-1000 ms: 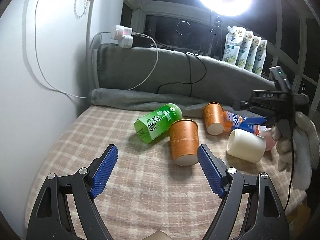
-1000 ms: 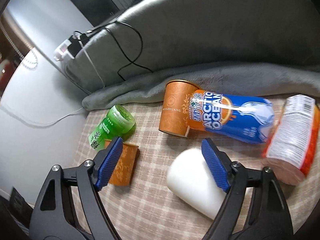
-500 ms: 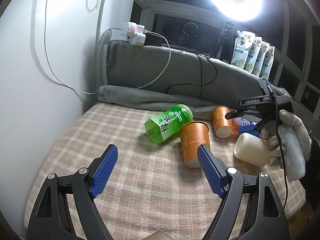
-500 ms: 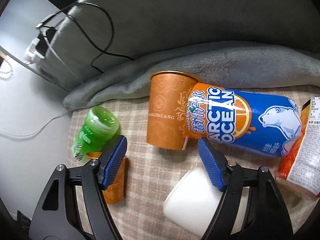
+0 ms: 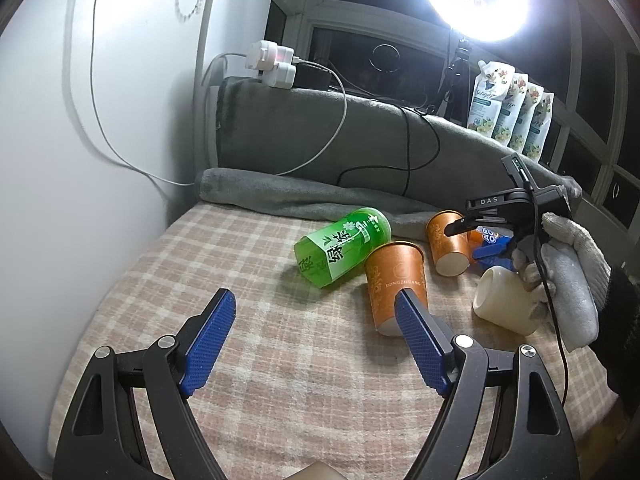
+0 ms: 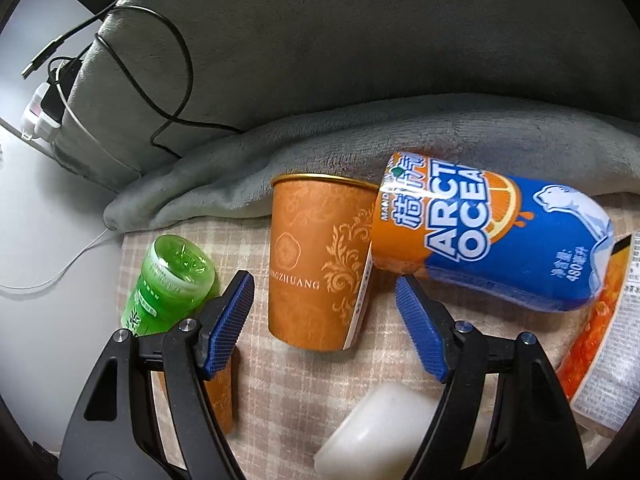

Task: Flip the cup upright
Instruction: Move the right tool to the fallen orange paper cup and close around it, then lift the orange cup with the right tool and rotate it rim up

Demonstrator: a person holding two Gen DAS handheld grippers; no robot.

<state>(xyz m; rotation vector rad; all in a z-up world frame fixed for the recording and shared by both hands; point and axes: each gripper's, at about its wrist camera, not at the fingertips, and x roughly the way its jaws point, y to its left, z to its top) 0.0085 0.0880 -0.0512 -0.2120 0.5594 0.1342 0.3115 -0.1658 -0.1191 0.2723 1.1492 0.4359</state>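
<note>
Two orange paper cups lie on their sides on the checked cloth. The far cup (image 6: 320,268) (image 5: 446,246) lies with its mouth toward the grey blanket, and my open right gripper (image 6: 324,312) (image 5: 476,240) is just above it, fingers either side. The near cup (image 5: 394,286) (image 6: 218,396) lies ahead of my open, empty left gripper (image 5: 314,344), beside its right finger. A white cup (image 5: 506,306) (image 6: 380,428) lies on its side under the right gripper.
A green bottle (image 5: 344,246) (image 6: 168,280) lies left of the cups. A blue-orange Arctic Ocean bottle (image 6: 492,240) touches the far cup, with a snack packet (image 6: 604,336) to its right. A grey blanket (image 5: 304,196), cables and pouches (image 5: 508,112) stand behind.
My right gripper has moved forward over the white cup toward the far orange cup, which now sits between its fingers. My left gripper has pulled back and turned left.
</note>
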